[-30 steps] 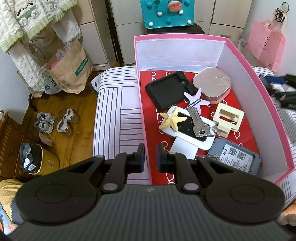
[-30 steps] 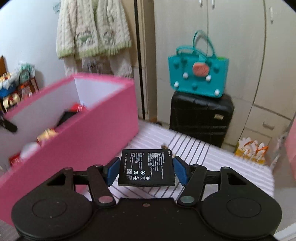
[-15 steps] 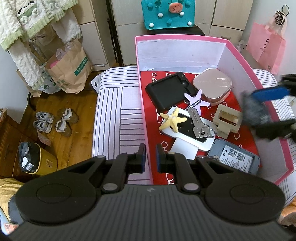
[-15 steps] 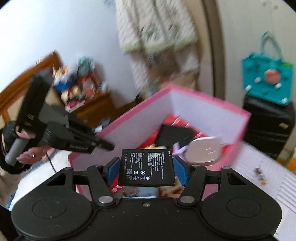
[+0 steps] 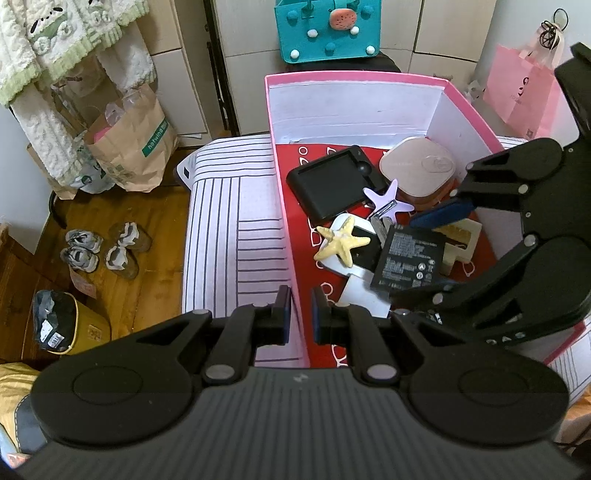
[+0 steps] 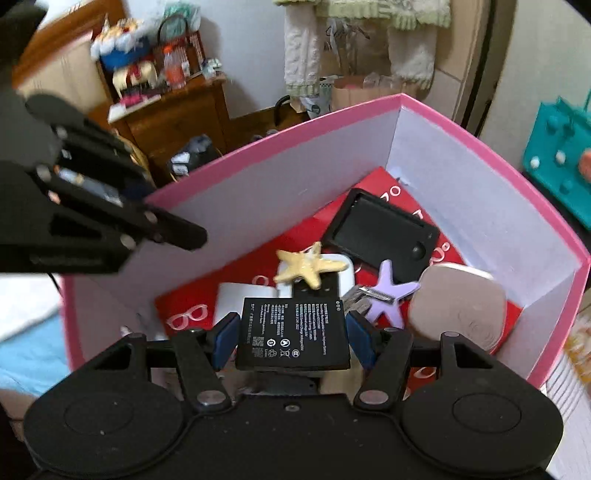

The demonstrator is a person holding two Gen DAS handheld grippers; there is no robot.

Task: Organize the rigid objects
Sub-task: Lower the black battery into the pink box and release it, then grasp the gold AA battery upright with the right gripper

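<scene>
A pink box [image 5: 284, 206] with white inner walls stands on a striped cloth. My left gripper [image 5: 300, 317] is shut on the box's near left wall. In the right wrist view the left gripper [image 6: 184, 236] shows at that wall's rim. My right gripper [image 6: 291, 332] is shut on a flat black battery [image 6: 291, 332] and hangs over the box's inside. From the left wrist view the battery [image 5: 406, 258] hovers above a white device and some keys. In the box lie a yellow starfish [image 5: 341, 240], a purple starfish [image 5: 388, 195], a black case [image 5: 332, 184] and a pink compact [image 5: 417, 166].
A cream buckle [image 5: 461, 240] lies near the box's right wall, partly hidden by the right gripper. The striped cloth [image 5: 229, 229] extends left of the box. Shoes [image 5: 103, 247] and a paper bag [image 5: 129, 147] sit on the wooden floor. A teal bag [image 5: 325, 29] stands behind the box.
My right gripper has swung with the battery from beside the box's right wall, over the rim, to above the box's contents. The left gripper has stayed on the wall.
</scene>
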